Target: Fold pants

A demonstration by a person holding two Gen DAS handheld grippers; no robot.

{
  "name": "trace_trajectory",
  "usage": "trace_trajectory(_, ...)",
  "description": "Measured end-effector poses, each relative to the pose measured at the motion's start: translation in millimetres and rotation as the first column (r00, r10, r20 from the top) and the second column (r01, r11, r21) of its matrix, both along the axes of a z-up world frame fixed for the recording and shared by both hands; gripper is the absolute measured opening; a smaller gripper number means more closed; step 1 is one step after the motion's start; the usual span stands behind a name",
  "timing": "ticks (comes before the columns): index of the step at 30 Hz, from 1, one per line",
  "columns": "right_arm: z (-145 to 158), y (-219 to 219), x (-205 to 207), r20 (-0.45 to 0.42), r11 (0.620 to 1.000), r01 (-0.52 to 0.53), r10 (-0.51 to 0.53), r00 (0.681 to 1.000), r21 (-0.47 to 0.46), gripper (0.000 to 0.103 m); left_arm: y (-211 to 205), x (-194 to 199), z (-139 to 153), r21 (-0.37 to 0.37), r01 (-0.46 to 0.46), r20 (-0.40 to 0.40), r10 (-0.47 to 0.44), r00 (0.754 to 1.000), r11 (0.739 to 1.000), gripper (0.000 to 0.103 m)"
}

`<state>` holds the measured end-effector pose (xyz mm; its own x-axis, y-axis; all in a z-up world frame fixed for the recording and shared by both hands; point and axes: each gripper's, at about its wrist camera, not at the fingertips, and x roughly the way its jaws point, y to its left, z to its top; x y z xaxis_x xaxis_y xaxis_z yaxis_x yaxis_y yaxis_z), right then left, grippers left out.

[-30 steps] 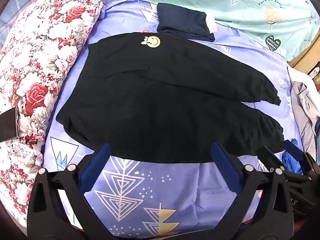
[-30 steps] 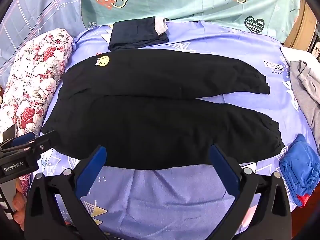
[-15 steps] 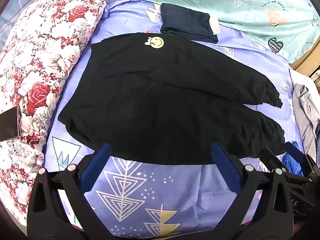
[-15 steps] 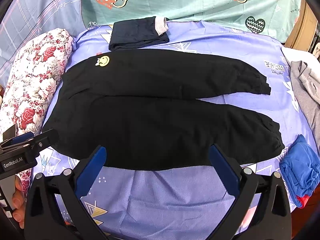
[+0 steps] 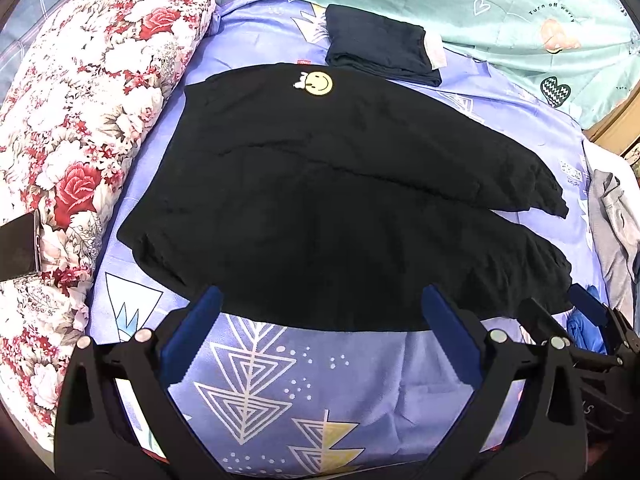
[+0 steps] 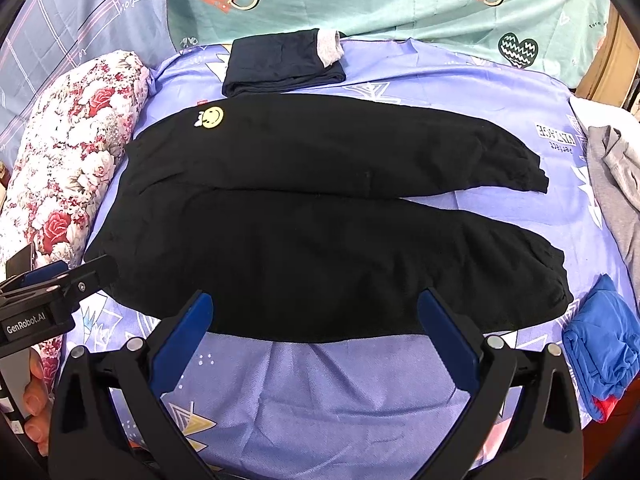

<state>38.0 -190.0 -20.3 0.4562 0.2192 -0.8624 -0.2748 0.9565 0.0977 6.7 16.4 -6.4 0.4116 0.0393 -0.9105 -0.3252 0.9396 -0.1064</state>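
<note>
While both grippers, left gripper (image 5: 320, 320) and right gripper (image 6: 312, 320), hover spread wide, black pants (image 6: 312, 216) look limp; pinch waistband and cuff edges.

Black pants (image 6: 320, 216) lie flat, unfolded, legs spread rightward.

I work in a bedroom at home: a bed spread with a lavender sheet (image 6: 360, 392) printed with triangles, a floral quilt roll (image 5: 80, 112) along one side, a mint heart-print cover (image 6: 400, 0) at the far end, and folded clothes (image 6: 280, 62) lying about.
</note>
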Motion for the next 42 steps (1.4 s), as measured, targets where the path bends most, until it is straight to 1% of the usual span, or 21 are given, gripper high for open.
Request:
trace_trajectory(14,-3.8,6.4,3.5,-0.012,1.0,-0.02,0.02,1.0,-0.004,0.102,3.5,2.7,-5.4,-0.003,-0.006,-0.012,0.006,1.0,1.0,0.101)
trace_trajectory(42,-4.5,4.6,6.4,-0.01,1.0,-0.018,0.018,1.0,-0.002,0.102,2.6,3.3,-2.6,0.005,-0.009,-0.006,0.009,1.0,1.0,0.101)
